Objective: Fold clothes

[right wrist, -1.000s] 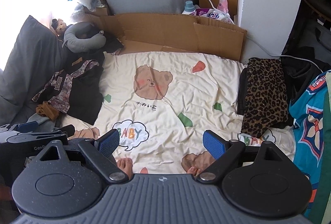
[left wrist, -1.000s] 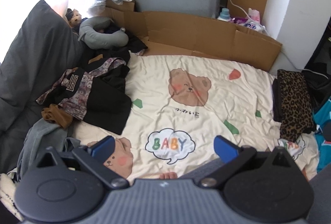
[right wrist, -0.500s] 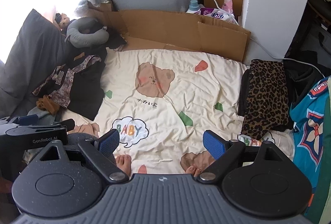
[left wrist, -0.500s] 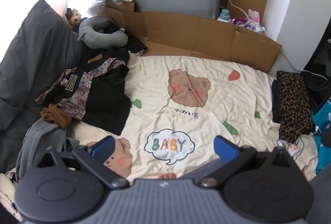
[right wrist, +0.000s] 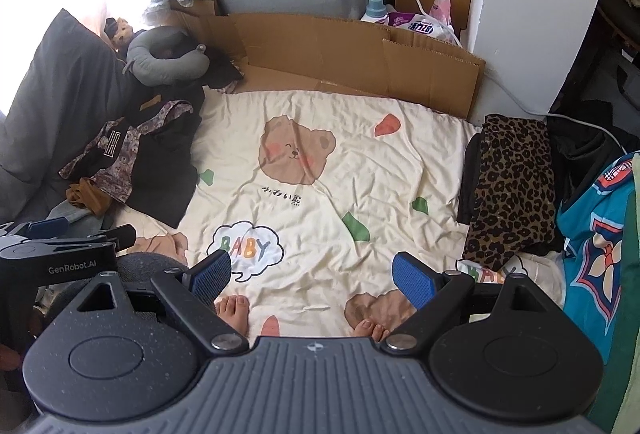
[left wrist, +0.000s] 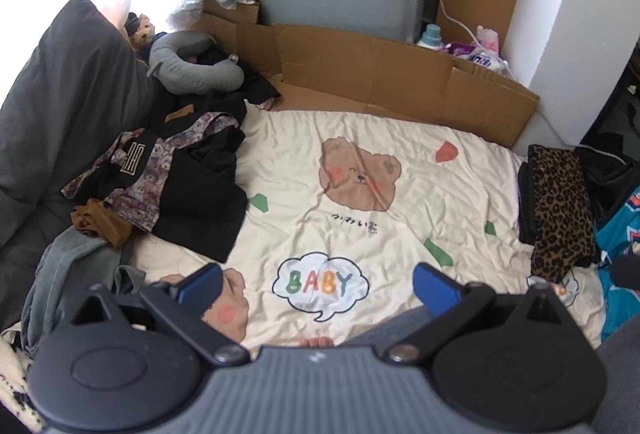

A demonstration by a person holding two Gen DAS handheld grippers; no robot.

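A loose heap of unfolded clothes [left wrist: 160, 189], black cloth mixed with a purple-brown patterned piece, a small rust-brown garment and a grey-green one, lies on the left part of the cream bedsheet printed with brown bears and a "BABY" cloud [left wrist: 360, 169], against a dark grey pillow [left wrist: 68, 105]. At the far right edge of the sheet a folded leopard-print garment [right wrist: 512, 185] rests on top of a folded black one, well apart from the heap. The left gripper [left wrist: 318, 284], a dark two-finger tool with blue pads, is held over the near part of the sheet with its jaws spread wide and nothing between them; the "BABY" cloud shows through the gap. The right gripper [right wrist: 310, 276] is held likewise, jaws wide apart and empty, over the wrinkled sheet, and the left gripper's dark body shows at the left edge of the right wrist view. The person's bare toes [right wrist: 234, 308] rest on the sheet just below the right gripper's fingers. A grey U-shaped neck pillow [left wrist: 196, 67] lies beyond the heap, and a flattened brown cardboard sheet [left wrist: 400, 73] stands along the far side of the bed.
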